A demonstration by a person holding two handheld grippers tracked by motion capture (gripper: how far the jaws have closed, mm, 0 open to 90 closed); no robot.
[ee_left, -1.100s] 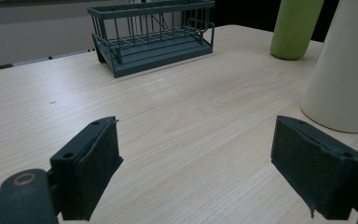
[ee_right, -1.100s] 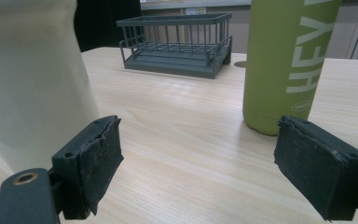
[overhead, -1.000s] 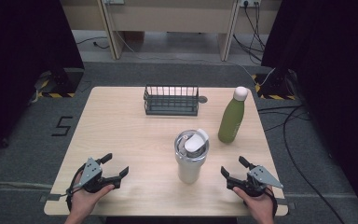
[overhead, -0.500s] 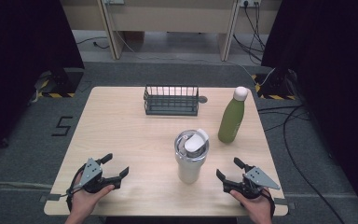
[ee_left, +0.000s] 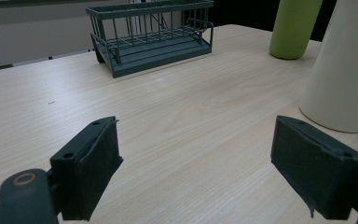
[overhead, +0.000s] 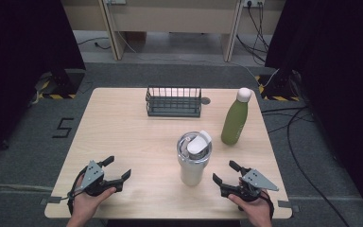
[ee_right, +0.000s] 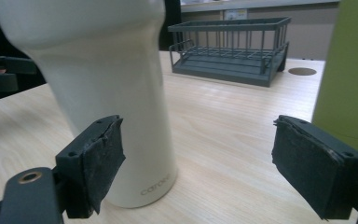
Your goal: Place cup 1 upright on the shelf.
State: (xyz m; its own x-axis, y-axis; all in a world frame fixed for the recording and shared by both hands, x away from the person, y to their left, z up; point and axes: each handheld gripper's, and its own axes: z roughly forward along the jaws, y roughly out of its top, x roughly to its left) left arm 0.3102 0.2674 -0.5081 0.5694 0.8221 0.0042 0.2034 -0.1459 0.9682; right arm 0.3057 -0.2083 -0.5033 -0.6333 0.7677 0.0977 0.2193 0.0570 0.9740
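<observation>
A white tumbler (overhead: 194, 163) with a grey flip lid stands upright on the wooden table (overhead: 123, 132), near the front middle. My right gripper (overhead: 223, 171) lies just to its right, open. Its jaws have just been closing a little, with nothing between them. In the right gripper view the tumbler (ee_right: 112, 93) rises behind the left pad, ahead of the gripper (ee_right: 198, 172). My left gripper (overhead: 118, 167) rests open at the front left, well apart from the tumbler. Bare table lies between its pads (ee_left: 196, 172), and the tumbler (ee_left: 342, 70) stands off to the right.
A green bottle (overhead: 234, 120) with a white cap stands behind and to the right of the tumbler. A dark wire rack (overhead: 173, 101) sits at the back middle. A round hole in the tabletop (ee_right: 302, 71) lies beside the rack.
My right gripper has edged a little to the left, toward the tumbler. The left gripper and the things on the table have stayed put.
</observation>
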